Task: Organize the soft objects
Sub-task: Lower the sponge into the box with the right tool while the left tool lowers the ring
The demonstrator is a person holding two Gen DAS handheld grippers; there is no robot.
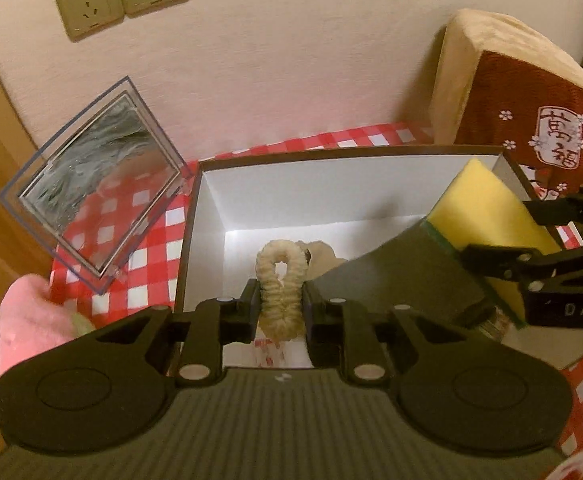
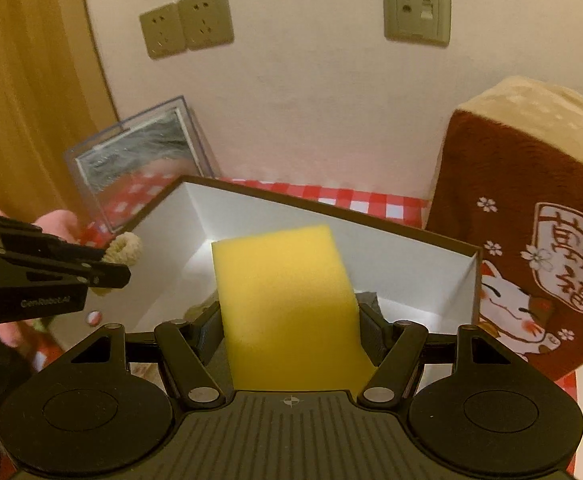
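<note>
Now the left gripper [image 1: 279, 312] pinches a cream scrunchie [image 1: 279, 280] above the white box [image 1: 207, 216]; at three o'clock, the right gripper [image 2: 291, 320] clamps a yellow sponge [image 2: 283, 296].

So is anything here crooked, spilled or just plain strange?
Nothing is spilled or broken. The one odd thing is the clear plastic case left of the white box: it stands tilted on a corner against the wall instead of lying flat on the checked cloth.
</note>
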